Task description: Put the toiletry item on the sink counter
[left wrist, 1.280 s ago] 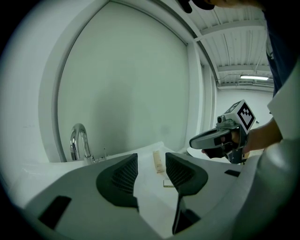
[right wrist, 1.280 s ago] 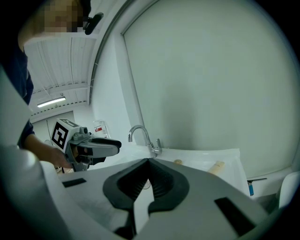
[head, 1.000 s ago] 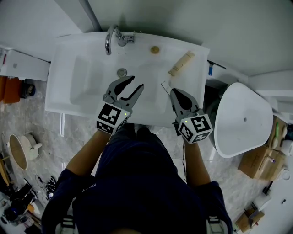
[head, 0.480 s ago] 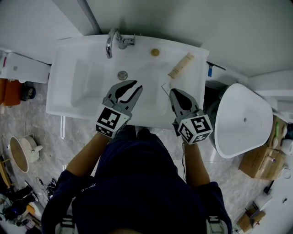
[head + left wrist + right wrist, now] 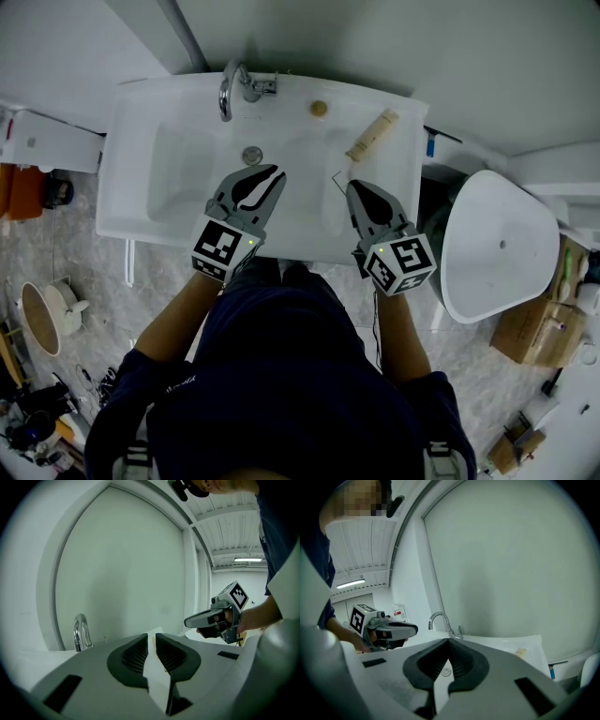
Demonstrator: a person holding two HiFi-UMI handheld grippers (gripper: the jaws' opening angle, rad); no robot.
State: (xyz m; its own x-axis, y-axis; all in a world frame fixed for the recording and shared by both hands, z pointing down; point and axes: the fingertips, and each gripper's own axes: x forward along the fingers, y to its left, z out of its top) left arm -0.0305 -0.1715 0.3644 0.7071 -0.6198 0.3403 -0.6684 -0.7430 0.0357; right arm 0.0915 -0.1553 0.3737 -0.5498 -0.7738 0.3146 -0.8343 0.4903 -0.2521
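Note:
The toiletry item, a beige tube (image 5: 371, 134), lies on the white sink counter (image 5: 394, 178) at the basin's back right; it shows small in the right gripper view (image 5: 520, 652). Neither gripper touches it. My left gripper (image 5: 270, 175) hovers over the basin near the drain (image 5: 251, 155). Its jaws have just been closing and only a narrow slit remains, with nothing between them (image 5: 151, 637). My right gripper (image 5: 353, 191) is over the counter's front right, short of the tube, shut and empty (image 5: 449, 641).
A chrome tap (image 5: 228, 89) stands at the back of the sink, with a small round tan object (image 5: 319, 108) to its right. A white toilet lid (image 5: 492, 244) sits right of the sink, a cardboard box (image 5: 539, 333) beyond it. Clutter lies on the floor at left.
The left gripper's jaws have closed from wide apart to a narrow slit, with nothing in them. Both hands have stayed about where they were. The tube has not moved.

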